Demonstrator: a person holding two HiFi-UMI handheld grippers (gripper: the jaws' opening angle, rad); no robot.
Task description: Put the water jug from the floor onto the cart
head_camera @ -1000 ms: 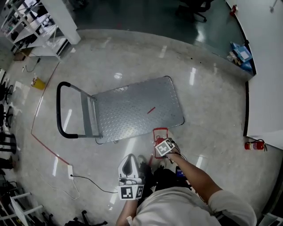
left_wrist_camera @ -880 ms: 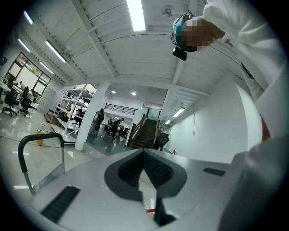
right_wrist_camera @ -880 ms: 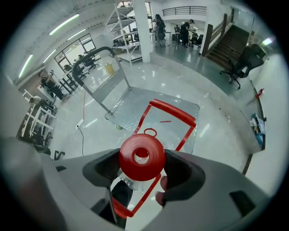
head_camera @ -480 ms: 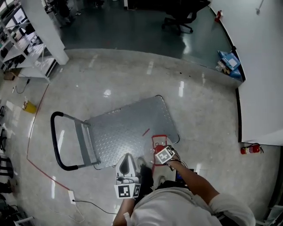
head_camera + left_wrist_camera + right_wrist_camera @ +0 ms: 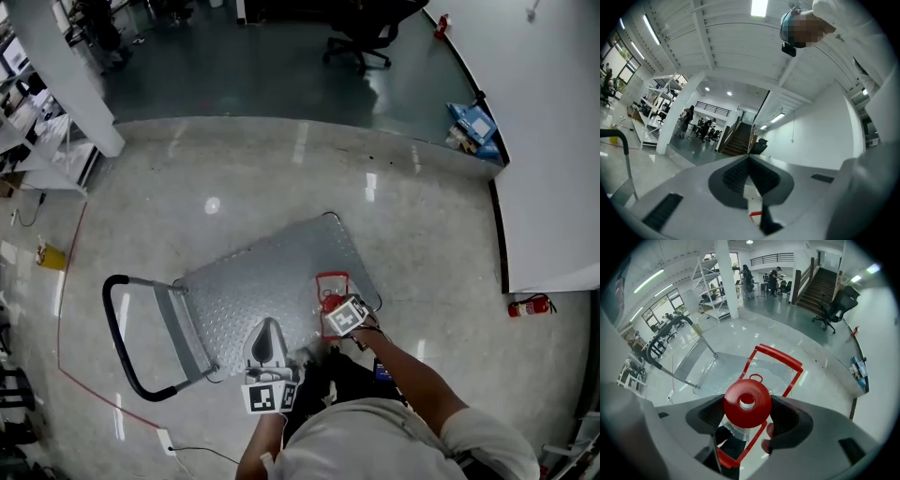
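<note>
At lower centre of the head view, the right gripper (image 5: 746,414) clamps the water jug (image 5: 746,401) by its red-capped neck over the cart's (image 5: 272,272) near edge. The jug's clear body is mostly hidden, and it may not be touching the deck. The left gripper (image 5: 750,165) points at the ceiling, jaws together and empty.

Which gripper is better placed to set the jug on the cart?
The right gripper: its jaws clamp the water jug by the cart; the left gripper is shut, empty, pointing upward.
</note>
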